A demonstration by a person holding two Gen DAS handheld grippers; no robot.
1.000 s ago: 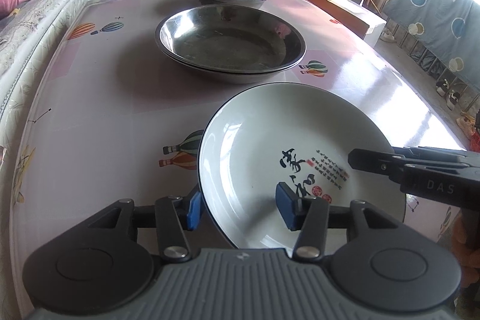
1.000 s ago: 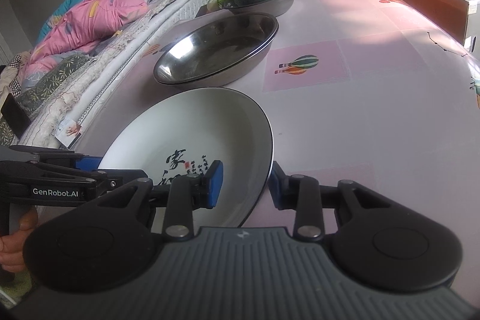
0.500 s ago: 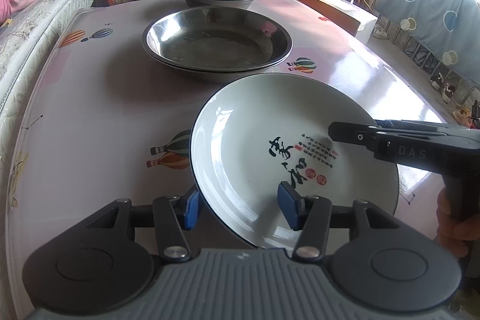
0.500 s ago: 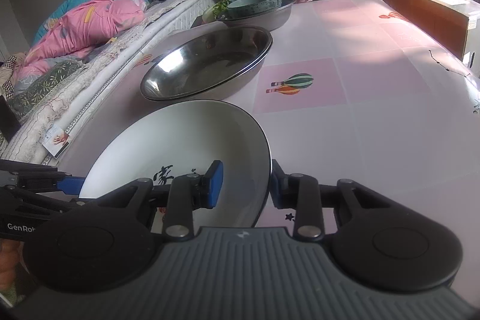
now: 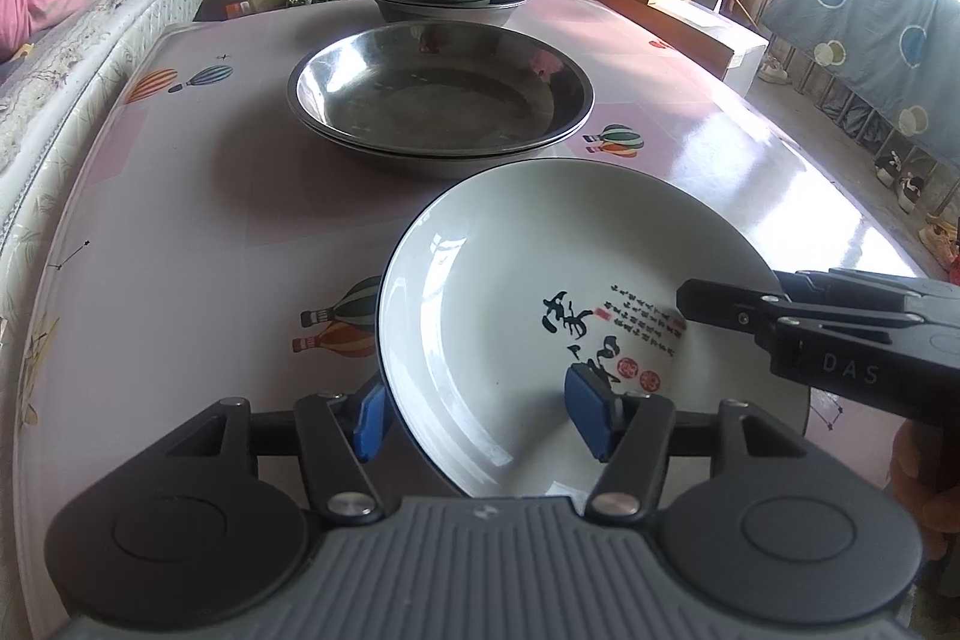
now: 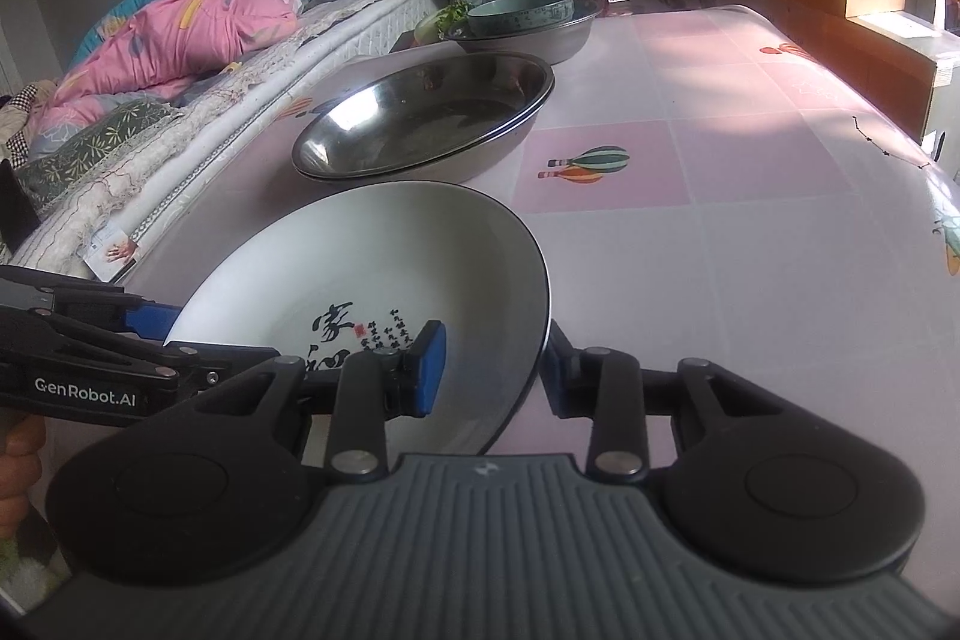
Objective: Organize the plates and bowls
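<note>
Left wrist view is showing the plate (image 5: 540,292) being carried forward between both grippers, left fingers (image 5: 585,415) and right fingers (image 6: 429,367) each clamped across its near rim, its far edge closing on the steel pans (image 5: 441,100) ahead, likely its stacking spot.

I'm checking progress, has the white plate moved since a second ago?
Yes, slightly: the white plate moved toward the steel basin; in the left wrist view its far rim now overlaps the basin's near wall.

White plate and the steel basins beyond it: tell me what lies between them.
Nothing: in the left wrist view the white plate rim nearly meets the stacked steel basins.
</note>
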